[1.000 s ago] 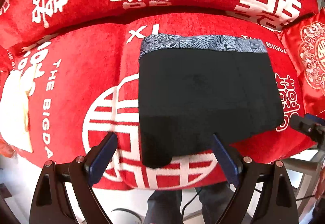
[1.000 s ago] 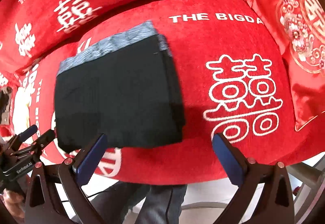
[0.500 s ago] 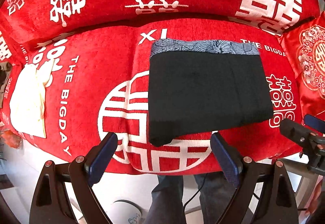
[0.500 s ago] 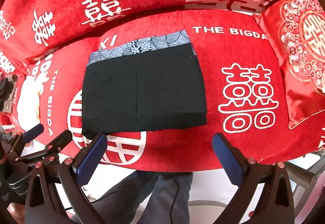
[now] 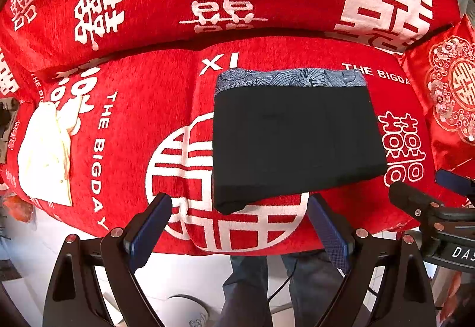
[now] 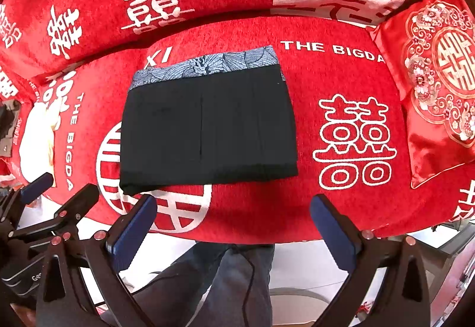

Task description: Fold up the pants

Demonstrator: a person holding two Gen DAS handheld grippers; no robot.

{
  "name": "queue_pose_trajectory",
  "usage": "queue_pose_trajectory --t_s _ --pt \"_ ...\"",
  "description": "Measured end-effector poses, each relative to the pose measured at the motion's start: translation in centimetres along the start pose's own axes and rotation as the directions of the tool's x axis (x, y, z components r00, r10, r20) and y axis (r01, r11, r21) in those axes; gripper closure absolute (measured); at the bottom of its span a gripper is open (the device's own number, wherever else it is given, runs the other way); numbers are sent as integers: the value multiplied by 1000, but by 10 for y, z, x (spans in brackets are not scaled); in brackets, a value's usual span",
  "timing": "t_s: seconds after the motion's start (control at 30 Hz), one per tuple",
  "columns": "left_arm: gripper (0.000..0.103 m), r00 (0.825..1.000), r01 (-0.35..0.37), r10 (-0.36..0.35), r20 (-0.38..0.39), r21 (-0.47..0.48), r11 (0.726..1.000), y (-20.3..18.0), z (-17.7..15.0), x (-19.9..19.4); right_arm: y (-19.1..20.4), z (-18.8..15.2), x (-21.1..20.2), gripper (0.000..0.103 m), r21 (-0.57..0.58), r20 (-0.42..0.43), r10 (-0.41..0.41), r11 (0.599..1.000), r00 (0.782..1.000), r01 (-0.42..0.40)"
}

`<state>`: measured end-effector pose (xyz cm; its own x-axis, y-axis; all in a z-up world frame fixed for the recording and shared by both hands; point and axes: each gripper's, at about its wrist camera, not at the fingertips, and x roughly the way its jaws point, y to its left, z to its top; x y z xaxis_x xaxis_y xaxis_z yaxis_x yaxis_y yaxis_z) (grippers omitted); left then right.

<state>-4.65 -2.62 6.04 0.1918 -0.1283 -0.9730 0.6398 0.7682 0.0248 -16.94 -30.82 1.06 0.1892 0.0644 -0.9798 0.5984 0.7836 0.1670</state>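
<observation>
Two claws hung above the near edge of the red sofa seat [image 5: 133, 95], both pointed steeply down and both spread wide with nothing between the pads. The folded pants [image 5: 294, 143] lay flat on the seat cushion as a compact black rectangle, the grey patterned waistband [image 5: 291, 78] along its far side, toward the backrest, and the folded edge toward the near edge. Its long axis ran side to side, parallel with the seat's front edge.

From the left claw [image 5: 237, 230] the bundle sat straight ahead and slightly to the right, its near-left corner just beyond the gap between the pads. From the right claw [image 6: 234, 226] it lay ahead and to the left, its near edge just beyond the left pad. Neither claw touched the cloth. The left claw looked the nearer one to that drooping near-left corner, which was the only untidy spot.

By my reading the fold was essentially complete; any further move would be a small tuck at that corner, reached from the near edge. A cream cloth [image 5: 44, 155] lay well apart near the seat's left edge.
</observation>
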Motion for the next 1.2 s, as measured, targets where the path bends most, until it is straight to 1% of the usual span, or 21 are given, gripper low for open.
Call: queue_pose_trajectory --t_s 0.8,1.2 --pt "10 1000 11 -11 -27 -2 1000 -5 0 0 -2 2 -3 0 12 3 -6 1000 1000 6" --pt "10 999 -1 1 -37 4 1000 -7 -1 3 -2 2 -4 0 15 4 -6 1000 1000 6"
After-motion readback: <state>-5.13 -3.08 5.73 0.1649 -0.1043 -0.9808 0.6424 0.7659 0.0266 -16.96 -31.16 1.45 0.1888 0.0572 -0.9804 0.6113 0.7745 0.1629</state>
